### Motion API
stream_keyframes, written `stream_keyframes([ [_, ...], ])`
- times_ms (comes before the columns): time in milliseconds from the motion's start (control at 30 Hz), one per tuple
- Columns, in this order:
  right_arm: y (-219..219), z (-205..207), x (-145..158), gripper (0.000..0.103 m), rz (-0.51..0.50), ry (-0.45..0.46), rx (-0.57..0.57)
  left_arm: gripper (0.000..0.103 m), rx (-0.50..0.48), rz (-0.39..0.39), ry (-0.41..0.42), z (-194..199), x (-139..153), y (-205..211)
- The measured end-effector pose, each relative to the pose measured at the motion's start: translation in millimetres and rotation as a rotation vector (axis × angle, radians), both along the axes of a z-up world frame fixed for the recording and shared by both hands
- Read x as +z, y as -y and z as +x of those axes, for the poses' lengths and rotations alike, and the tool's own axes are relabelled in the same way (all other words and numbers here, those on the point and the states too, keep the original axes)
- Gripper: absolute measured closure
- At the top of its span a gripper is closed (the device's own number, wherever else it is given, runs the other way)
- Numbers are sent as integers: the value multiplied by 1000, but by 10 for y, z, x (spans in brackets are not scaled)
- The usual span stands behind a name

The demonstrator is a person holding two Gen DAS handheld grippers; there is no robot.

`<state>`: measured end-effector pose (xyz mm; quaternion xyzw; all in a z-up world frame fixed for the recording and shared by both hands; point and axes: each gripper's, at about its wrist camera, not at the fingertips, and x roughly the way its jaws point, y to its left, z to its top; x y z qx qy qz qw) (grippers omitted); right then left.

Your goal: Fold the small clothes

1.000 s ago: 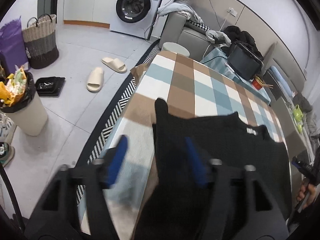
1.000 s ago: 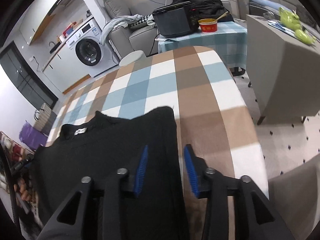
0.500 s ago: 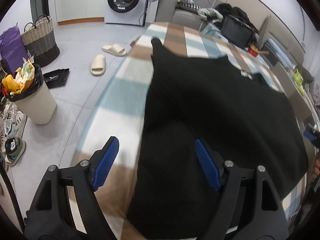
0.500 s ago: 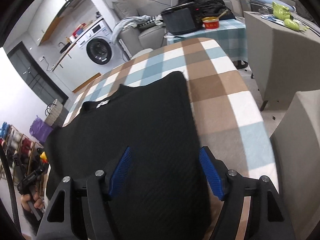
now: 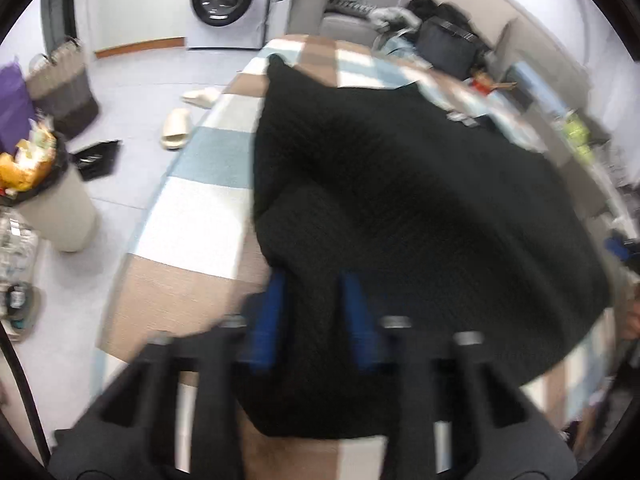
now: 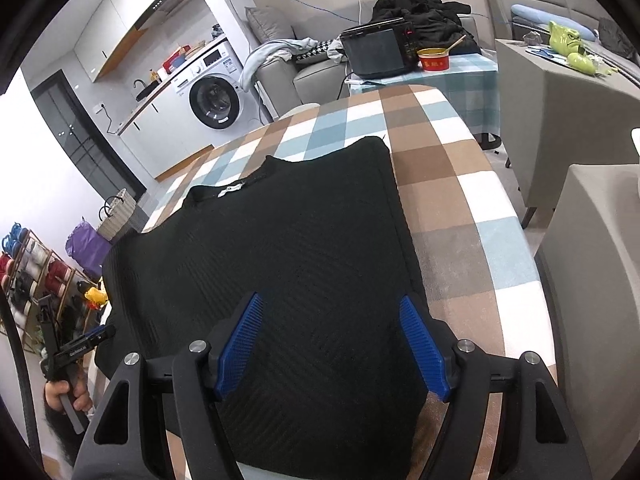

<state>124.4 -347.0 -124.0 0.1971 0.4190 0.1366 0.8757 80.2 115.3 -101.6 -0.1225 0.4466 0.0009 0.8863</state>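
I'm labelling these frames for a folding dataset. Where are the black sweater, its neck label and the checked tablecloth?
black sweater [image 6: 304, 240]: right wrist view, middle of the body panel.
neck label [image 6: 231, 189]: right wrist view, white tag inside the collar.
checked tablecloth [image 6: 452, 196]: right wrist view, bare brown square beside the sweater.

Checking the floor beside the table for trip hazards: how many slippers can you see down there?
2. One slipper lies on the floor beside the checked table; the other slipper lies just beyond it, towards the washing machine. More may be hidden.
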Motion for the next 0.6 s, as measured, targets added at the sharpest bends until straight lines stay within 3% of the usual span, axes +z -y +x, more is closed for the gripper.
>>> stream_keyframes([
  [67, 16, -15, 9, 30, 0, 2, -6, 95, 13, 20, 33, -98, 80, -7],
  [233, 62, -93, 8, 30, -10, 5, -19, 97, 13, -19, 68, -339, 242, -85],
  [400, 148, -140, -115, 30, -23, -31, -34, 97, 9, 0, 32, -487, 180, -127],
  [600, 226, -190, -290, 30, 3, -83, -18, 95, 21, -37, 20, -529, 120, -197],
])
